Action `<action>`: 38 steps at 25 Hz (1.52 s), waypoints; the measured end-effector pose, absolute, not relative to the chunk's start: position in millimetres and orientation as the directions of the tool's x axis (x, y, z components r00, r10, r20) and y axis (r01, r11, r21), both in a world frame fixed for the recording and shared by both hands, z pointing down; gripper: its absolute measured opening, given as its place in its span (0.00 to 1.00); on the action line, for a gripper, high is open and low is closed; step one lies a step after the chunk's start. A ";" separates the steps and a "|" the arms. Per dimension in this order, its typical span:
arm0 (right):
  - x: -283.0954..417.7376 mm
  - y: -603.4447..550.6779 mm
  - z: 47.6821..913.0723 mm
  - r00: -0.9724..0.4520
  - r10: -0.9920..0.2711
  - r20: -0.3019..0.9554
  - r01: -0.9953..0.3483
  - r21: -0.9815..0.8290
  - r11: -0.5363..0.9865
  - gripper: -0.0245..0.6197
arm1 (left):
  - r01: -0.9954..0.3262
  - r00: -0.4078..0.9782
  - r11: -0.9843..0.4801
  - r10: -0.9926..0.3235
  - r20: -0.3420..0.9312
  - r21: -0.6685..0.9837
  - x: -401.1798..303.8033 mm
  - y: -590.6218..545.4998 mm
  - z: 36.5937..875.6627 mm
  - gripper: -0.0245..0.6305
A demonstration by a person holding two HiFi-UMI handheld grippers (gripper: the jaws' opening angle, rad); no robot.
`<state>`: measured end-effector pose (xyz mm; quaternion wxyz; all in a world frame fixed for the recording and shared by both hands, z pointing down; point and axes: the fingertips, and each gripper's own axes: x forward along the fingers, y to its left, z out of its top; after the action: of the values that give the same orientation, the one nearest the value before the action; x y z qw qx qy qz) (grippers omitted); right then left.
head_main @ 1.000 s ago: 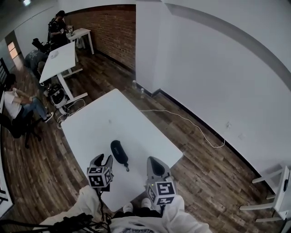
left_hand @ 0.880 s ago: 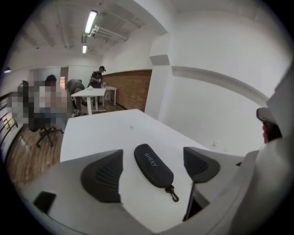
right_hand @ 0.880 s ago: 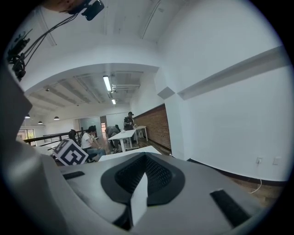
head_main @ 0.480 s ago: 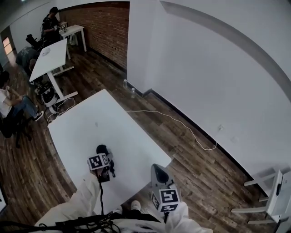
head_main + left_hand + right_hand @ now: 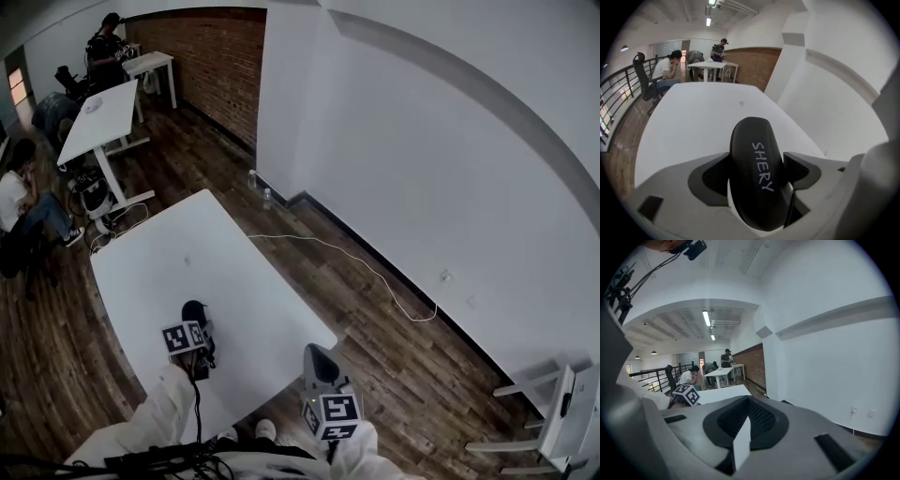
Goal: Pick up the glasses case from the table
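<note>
the left claw [image 5: 195,330] has dropped over the glasses case [image 5: 757,173] since a second ago. its jaws are closing, and the pads seem to meet both long sides. the case still lies on the table [image 5: 187,253], toward its near edge, so only the lift looks left. the right claw [image 5: 319,361], pressed together and empty, hangs off the table's near corner, with open room above the table.
</note>
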<state>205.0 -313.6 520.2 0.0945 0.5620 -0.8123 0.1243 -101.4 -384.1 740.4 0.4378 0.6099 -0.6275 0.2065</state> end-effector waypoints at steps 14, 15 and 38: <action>54.0 -363.1 461.8 -0.599 -0.790 0.131 -0.799 -0.154 0.581 0.05 | -0.998 0.038 -0.050 -0.970 0.239 -0.044 -154.6 -304.0 428.7 0.59; 44.9 -361.8 455.8 -0.608 -0.785 0.121 -0.793 -0.151 0.590 0.05 | -0.997 0.032 -0.047 -0.975 0.219 -0.067 -158.8 -298.1 422.1 0.59; -13.8 -328.1 433.2 -0.605 -0.789 0.105 -0.796 -0.098 0.598 0.05 | -0.992 0.047 -0.066 -0.984 0.170 -0.106 -200.6 -275.2 417.4 0.60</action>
<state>-13.8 -328.1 433.2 0.0250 0.4435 -0.8934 0.0674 -200.6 -275.2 417.4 0.0197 0.7234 -0.6831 0.0988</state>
